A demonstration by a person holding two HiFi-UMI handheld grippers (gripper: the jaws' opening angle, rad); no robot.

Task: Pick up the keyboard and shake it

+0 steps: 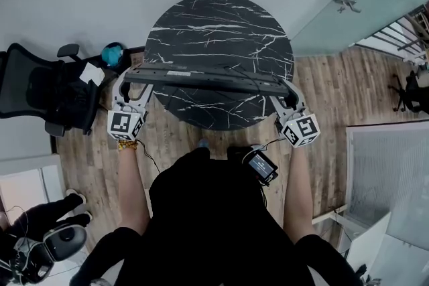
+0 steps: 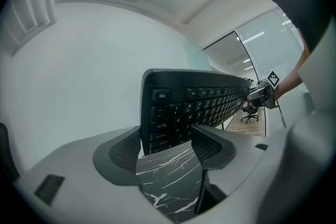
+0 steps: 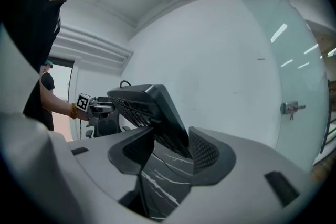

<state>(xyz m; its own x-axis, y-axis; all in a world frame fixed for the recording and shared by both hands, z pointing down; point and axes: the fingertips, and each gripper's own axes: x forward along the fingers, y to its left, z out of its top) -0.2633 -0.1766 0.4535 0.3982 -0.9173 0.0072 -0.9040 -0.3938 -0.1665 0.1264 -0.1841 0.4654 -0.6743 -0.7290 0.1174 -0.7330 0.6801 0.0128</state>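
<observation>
A black keyboard (image 1: 208, 77) hangs on its long edge above the round black marble table (image 1: 221, 23), held at both ends. My left gripper (image 1: 134, 79) is shut on its left end, and in the left gripper view the Esc corner of the keyboard (image 2: 189, 105) stands between the jaws, with the table (image 2: 168, 176) below. My right gripper (image 1: 285, 92) is shut on the right end. In the right gripper view the keyboard (image 3: 152, 110) leans between the jaws, key side to the left. A thin cable runs off the keyboard's back.
A black office chair (image 1: 40, 94) stands left of the table, with a teal object (image 1: 112, 53) beside it. A glass door with a handle (image 1: 345, 2) is at the far right. Another person (image 1: 40, 221) sits at lower left. White panels (image 1: 389, 171) stand at right.
</observation>
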